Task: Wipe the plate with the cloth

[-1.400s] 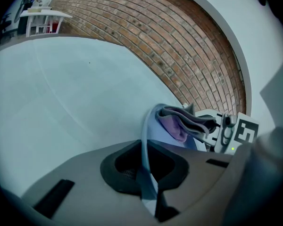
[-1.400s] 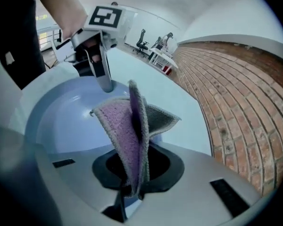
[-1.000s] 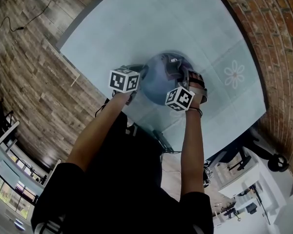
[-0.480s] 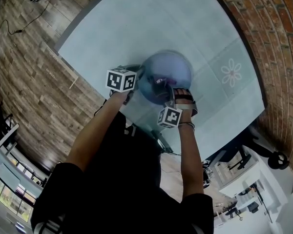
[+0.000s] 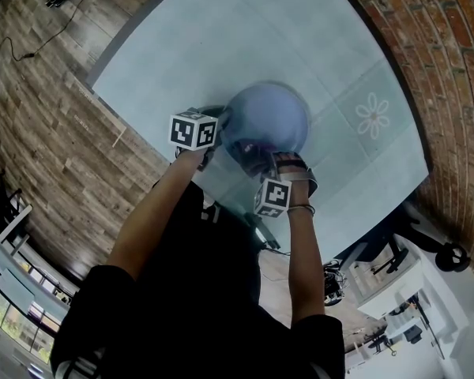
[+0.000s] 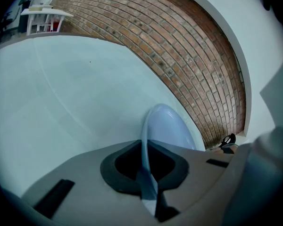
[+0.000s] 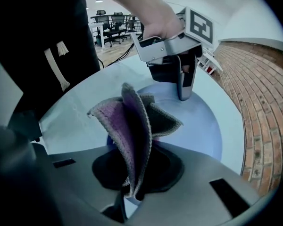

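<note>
A light blue plate (image 5: 267, 119) is held above the pale blue table (image 5: 221, 38), tilted. My left gripper (image 5: 218, 135) is shut on the plate's near-left rim; in the left gripper view the plate (image 6: 164, 126) stands edge-on between the jaws of the left gripper (image 6: 146, 173). My right gripper (image 5: 262, 163) is shut on a folded purple and grey cloth (image 7: 132, 121), which rests against the plate (image 7: 198, 126) at its near edge. In the right gripper view the left gripper (image 7: 184, 86) clamps the far rim.
A brick wall (image 5: 450, 69) runs along the table's right side, and a wood floor (image 5: 39, 125) lies to the left. A flower print (image 5: 374, 117) marks the table to the right of the plate. Office chairs and desks (image 7: 111, 20) stand in the background.
My right gripper with the cloth has slid from the plate's far right side back toward me, to its near edge. The left gripper and plate stayed nearly still.
</note>
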Demonstrator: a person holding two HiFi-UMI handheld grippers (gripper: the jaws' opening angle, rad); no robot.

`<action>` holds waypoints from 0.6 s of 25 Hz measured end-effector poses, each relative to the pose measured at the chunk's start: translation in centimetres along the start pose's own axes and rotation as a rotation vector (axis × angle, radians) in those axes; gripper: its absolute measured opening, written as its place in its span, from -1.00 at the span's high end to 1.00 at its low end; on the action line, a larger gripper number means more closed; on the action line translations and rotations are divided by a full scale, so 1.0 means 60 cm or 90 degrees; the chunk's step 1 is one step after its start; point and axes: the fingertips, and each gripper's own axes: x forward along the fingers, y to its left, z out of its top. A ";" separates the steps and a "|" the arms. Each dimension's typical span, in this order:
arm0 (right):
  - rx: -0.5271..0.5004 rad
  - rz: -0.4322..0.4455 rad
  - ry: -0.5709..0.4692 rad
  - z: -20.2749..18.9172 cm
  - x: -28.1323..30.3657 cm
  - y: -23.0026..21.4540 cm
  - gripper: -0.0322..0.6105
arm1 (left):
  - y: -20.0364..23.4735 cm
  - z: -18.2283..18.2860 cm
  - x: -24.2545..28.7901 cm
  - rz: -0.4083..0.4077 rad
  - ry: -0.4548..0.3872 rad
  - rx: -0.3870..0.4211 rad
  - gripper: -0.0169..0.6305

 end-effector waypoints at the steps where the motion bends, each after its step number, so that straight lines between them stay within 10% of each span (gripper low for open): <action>1: 0.011 -0.001 -0.007 0.001 -0.004 -0.003 0.73 | -0.001 0.000 0.000 0.000 0.000 0.000 0.82; 15: -0.062 -0.212 0.002 -0.003 0.003 -0.201 0.73 | -0.003 -0.002 0.001 0.000 0.005 0.011 0.82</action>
